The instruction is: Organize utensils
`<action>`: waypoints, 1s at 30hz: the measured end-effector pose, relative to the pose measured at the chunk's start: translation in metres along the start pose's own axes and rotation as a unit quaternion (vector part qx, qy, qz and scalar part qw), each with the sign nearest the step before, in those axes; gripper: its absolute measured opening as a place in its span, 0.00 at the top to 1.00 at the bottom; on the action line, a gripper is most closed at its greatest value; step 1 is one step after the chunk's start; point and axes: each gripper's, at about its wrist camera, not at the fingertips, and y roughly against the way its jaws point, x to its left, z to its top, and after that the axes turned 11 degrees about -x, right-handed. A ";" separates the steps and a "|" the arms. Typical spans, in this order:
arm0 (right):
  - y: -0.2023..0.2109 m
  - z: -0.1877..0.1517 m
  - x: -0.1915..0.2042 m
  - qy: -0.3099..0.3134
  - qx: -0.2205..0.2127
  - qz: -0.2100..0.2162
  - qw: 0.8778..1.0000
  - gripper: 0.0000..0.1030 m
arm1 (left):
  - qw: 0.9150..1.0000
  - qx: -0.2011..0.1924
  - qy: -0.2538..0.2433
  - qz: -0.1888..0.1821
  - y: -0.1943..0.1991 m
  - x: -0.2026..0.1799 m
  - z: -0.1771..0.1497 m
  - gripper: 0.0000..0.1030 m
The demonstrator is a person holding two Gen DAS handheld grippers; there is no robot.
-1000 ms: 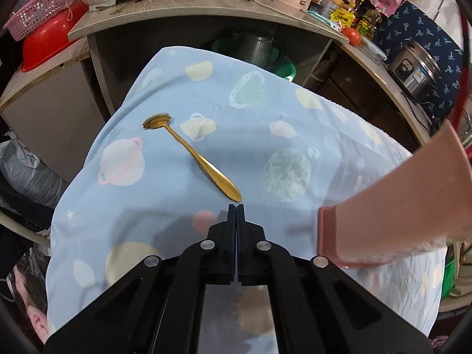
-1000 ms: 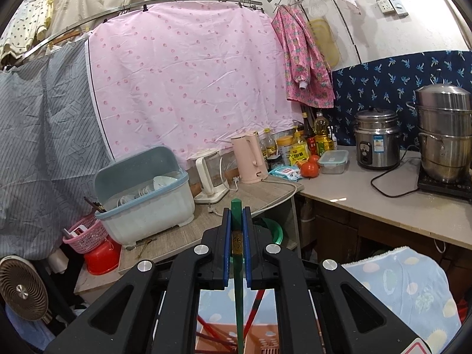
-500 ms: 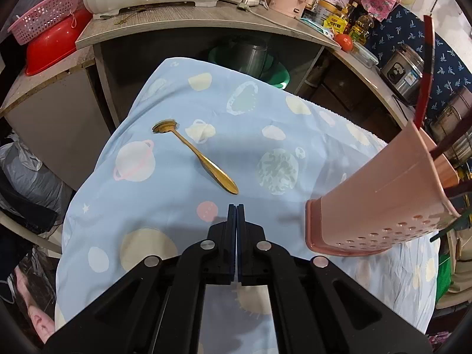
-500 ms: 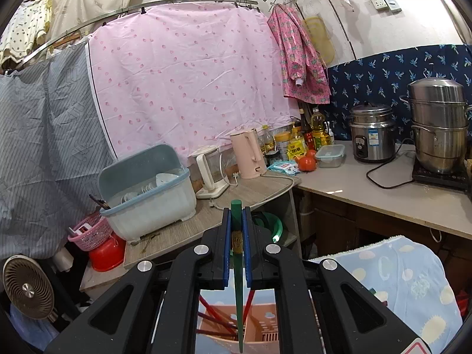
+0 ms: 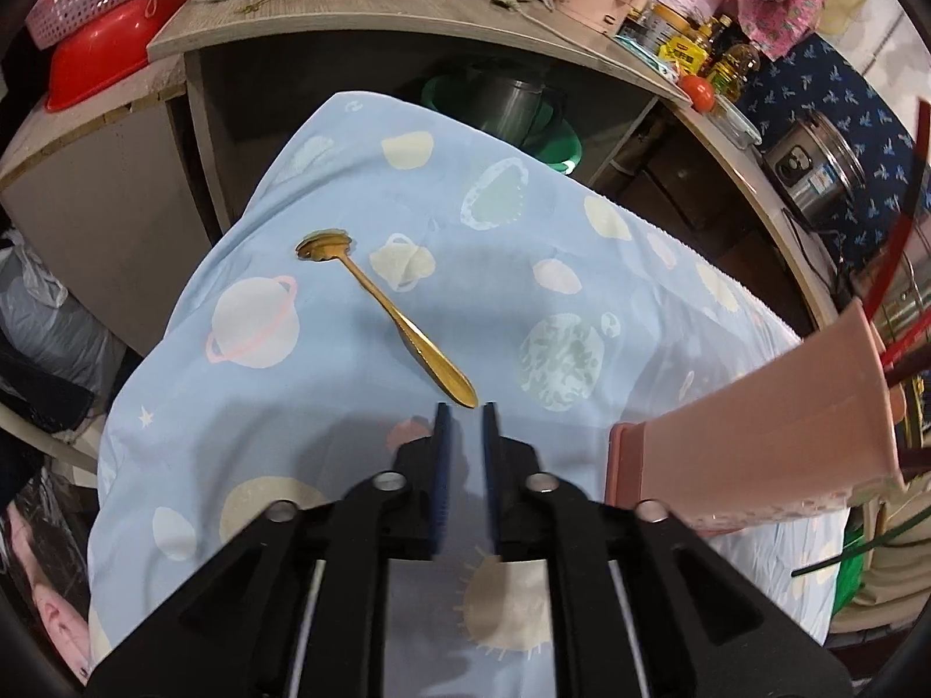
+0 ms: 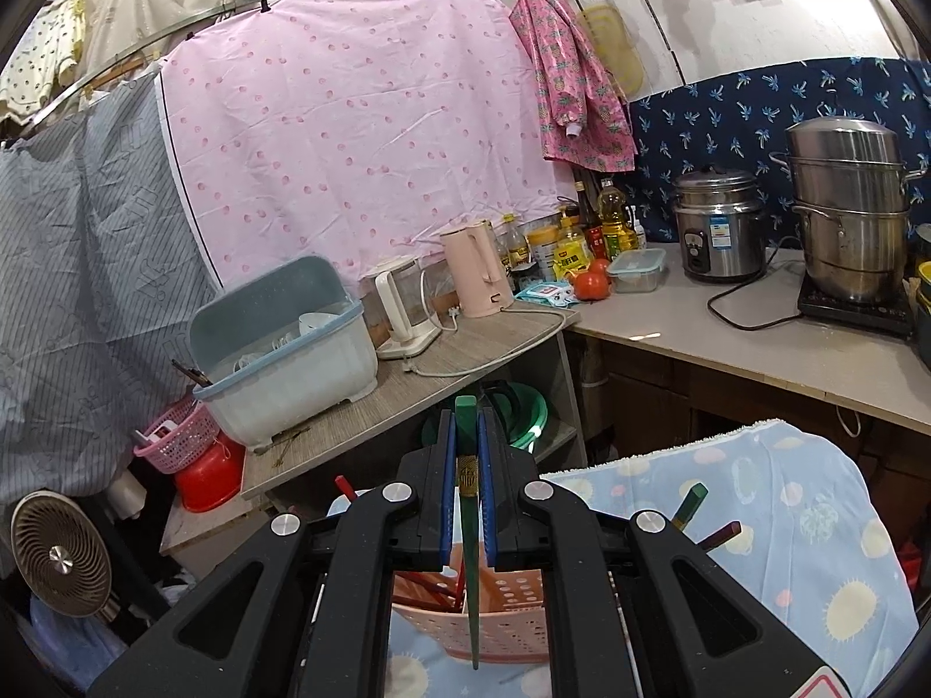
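left gripper (image 5: 462, 407) jaws just cracking open, nothing between them, right above gold spoon (image 5: 391, 316) lying on planet-print cloth (image 5: 291, 384), right gripper (image 6: 465, 416) clamped on green chopstick (image 6: 468, 523) over pink utensil holder (image 6: 506, 622)

One gold spoon (image 5: 385, 303) is seen on the cloth (image 5: 523, 267). One pink holder (image 5: 756, 453) is counted, and one green chopstick (image 6: 469, 529). Two kettles (image 6: 474, 267) and two baskets (image 6: 177, 436) are seen by the counter (image 6: 727, 343).

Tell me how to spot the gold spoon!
Look at the light blue cloth with planets on it. The gold spoon lies flat near its middle, alone. It's the only shiny metal utensil there; the red and green sticks stand in the pink holder.
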 end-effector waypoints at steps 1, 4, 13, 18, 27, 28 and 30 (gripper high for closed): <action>0.000 0.000 0.000 0.000 0.000 0.000 1.000 0.93 | 1.000 0.000 0.006 -0.004 -0.002 0.002 0.002 0.75; 0.000 -0.001 -0.001 0.000 0.002 -0.001 1.000 0.93 | 1.000 0.004 0.013 -0.004 -0.009 0.002 0.006 0.70; -0.007 -0.009 -0.007 -0.001 0.012 -0.005 1.000 0.93 | 0.997 0.034 0.065 -0.004 -0.040 0.009 0.017 0.84; -0.008 -0.010 -0.009 0.000 0.014 -0.007 1.000 0.93 | 0.998 0.033 0.054 -0.004 -0.038 0.005 0.010 1.00; -0.008 -0.009 -0.009 -0.001 0.013 -0.005 1.000 0.93 | 0.997 0.022 0.081 -0.003 -0.027 0.016 0.016 1.00; -0.009 -0.009 -0.009 -0.001 0.013 -0.004 1.000 0.93 | 0.995 0.021 0.094 -0.004 -0.029 0.019 0.018 0.98; -0.010 -0.009 -0.008 0.001 0.013 -0.003 1.000 0.93 | 0.993 0.028 0.113 -0.010 -0.035 0.022 0.022 0.93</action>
